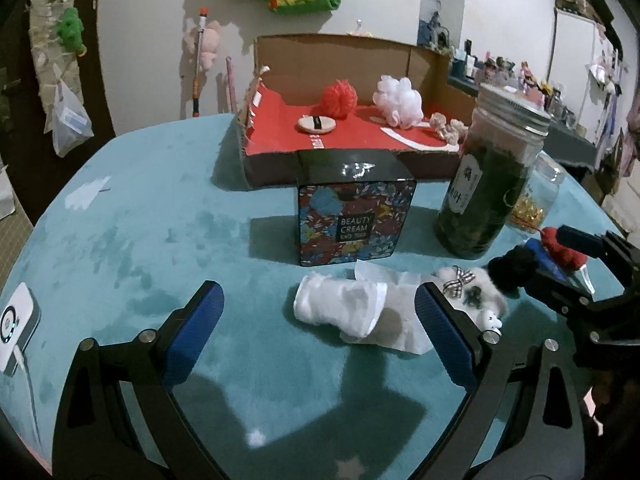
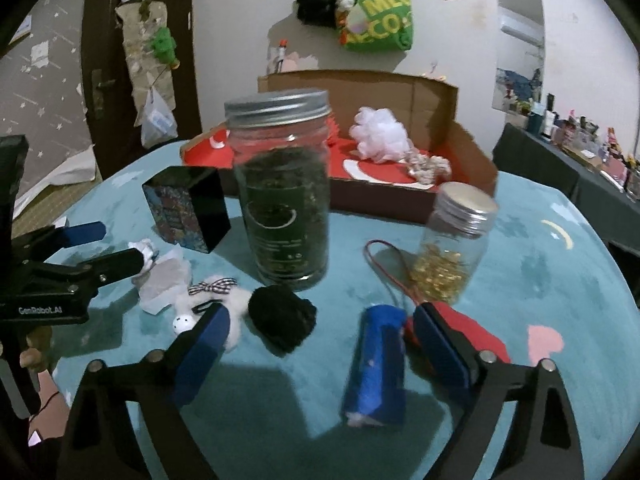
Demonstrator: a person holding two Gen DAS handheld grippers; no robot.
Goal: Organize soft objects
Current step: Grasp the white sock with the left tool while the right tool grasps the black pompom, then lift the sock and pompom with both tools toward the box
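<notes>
My left gripper point(image 1: 324, 320) is open low over the teal table, with a white rolled cloth point(image 1: 340, 308) lying loose between its blue pads. My right gripper point(image 2: 320, 340) is open too. A black pom-pom point(image 2: 282, 320) and a blue pack point(image 2: 378, 364) lie between its fingers, untouched. A white fluffy toy with a checked bow point(image 2: 216, 300) sits by its left finger, and a red soft piece point(image 2: 476, 332) lies behind its right one. At the back, the red-lined cardboard box point(image 1: 360, 144) holds a red pouf point(image 1: 340, 98), a white pouf point(image 1: 398, 100), a powder puff point(image 1: 316, 123) and a beige scrunchie point(image 1: 448, 124).
A floral "Beauty Cream" tin point(image 1: 354, 220) stands in front of the box. A tall jar of green leaves point(image 2: 284, 200) and a small jar of gold capsules point(image 2: 452, 248) stand mid-table, with a red cord point(image 2: 384, 264) beside them. A white device point(image 1: 16, 320) lies at the left edge.
</notes>
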